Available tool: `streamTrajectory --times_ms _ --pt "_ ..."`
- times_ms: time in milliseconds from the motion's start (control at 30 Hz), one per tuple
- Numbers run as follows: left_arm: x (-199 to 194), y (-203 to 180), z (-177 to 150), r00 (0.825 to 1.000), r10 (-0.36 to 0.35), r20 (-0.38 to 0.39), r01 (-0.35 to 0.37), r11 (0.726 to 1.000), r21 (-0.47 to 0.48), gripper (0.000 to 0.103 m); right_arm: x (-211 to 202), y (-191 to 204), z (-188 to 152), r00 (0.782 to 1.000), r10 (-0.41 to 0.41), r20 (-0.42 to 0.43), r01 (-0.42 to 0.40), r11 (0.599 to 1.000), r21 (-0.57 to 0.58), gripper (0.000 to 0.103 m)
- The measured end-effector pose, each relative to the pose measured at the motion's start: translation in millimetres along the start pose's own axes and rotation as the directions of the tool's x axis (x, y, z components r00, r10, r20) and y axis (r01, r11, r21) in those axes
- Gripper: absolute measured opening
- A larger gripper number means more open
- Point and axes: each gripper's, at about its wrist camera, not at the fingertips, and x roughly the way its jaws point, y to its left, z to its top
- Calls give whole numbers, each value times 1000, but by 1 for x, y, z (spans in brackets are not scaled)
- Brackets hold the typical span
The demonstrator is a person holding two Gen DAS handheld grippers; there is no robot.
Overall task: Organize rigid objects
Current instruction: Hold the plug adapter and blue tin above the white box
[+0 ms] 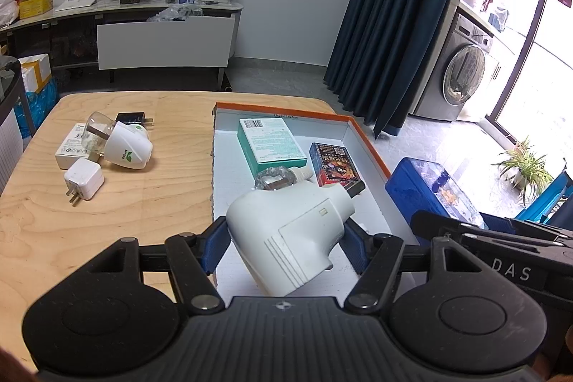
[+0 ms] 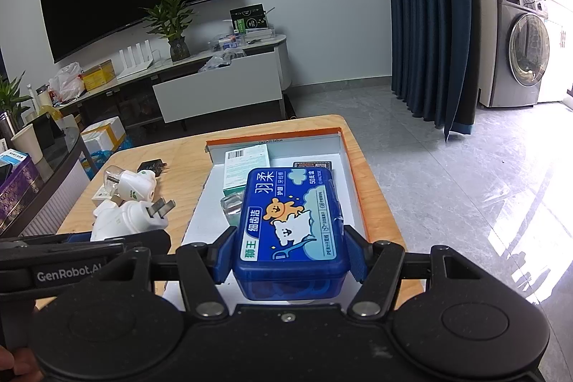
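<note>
My left gripper [image 1: 286, 238] is shut on a white plug-in device [image 1: 290, 235] and holds it over the near part of the orange-rimmed white tray [image 1: 369, 149]. My right gripper [image 2: 290, 253] is shut on a blue floss-pick box [image 2: 290, 228], also over the tray [image 2: 349, 174]. In the tray lie a teal box [image 1: 268, 142], a dark card box [image 1: 335, 167] and a clear bottle [image 1: 275, 178]. On the table to the left lie a white plug-in with a clear bottle [image 1: 121, 145], a white charger [image 1: 83, 183], a white box [image 1: 70, 149] and a black adapter [image 1: 134, 119].
The wooden table [image 1: 107, 238] ends close behind the tray. A glass-topped side table [image 2: 43, 167] stands left. A TV cabinet [image 2: 200, 85] is behind, a blue curtain [image 2: 429, 24] and a washing machine [image 2: 523, 52] to the right.
</note>
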Motion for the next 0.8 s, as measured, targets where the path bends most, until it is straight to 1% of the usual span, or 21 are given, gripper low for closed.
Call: streamTrajectory --times_ms 800 --pt "0 -2 2 1000 -2 -4 2 1000 7 67 1 1 0 1000 0 -2 0 1000 0 73"
